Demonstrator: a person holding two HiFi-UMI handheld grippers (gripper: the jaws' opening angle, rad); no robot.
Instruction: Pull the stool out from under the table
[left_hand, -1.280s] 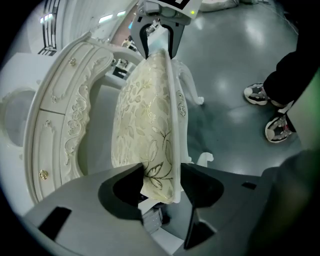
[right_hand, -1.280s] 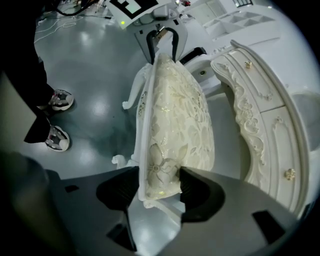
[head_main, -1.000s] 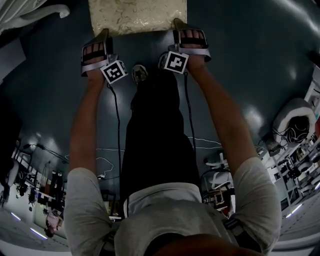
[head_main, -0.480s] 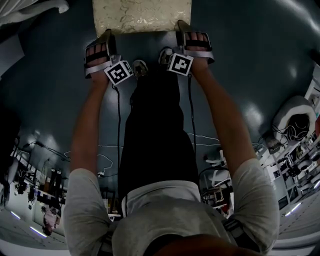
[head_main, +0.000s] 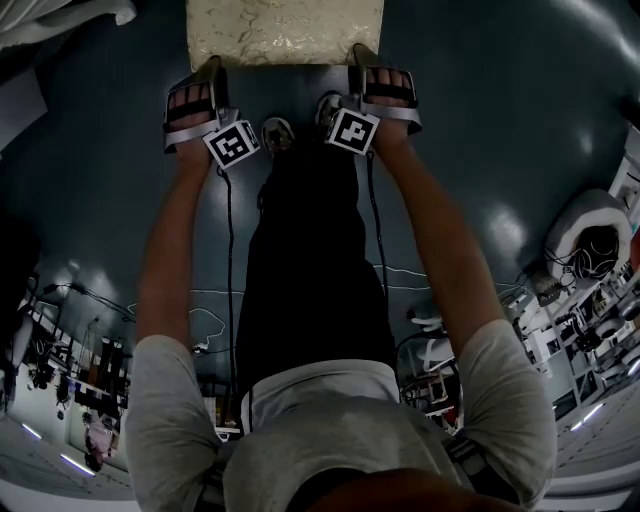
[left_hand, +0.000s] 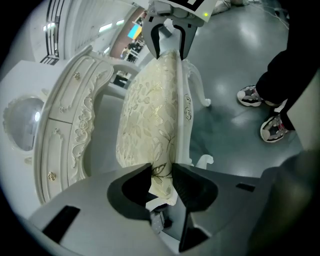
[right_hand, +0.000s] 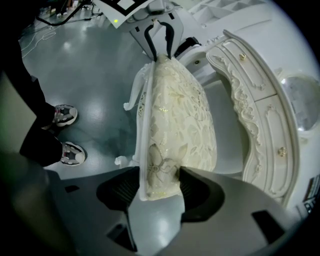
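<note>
- My left tongs (left_hand: 162, 176) have just closed onto the stool (head_main: 285, 30) at one cushion edge; my right tongs (right_hand: 159, 175) clamp the opposite edge.
- The stool stands just beside the dressing table (left_hand: 75, 120); I'd pull both sides evenly, straight back.

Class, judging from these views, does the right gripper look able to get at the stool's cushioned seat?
Very likely yes: the right gripper is already there, its jaws closed on the near seat edge of the stool, and nothing stands in the way.

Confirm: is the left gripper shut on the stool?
Shut: the left gripper has just been closing its jaws and pinches the stool cushion between them.
</note>
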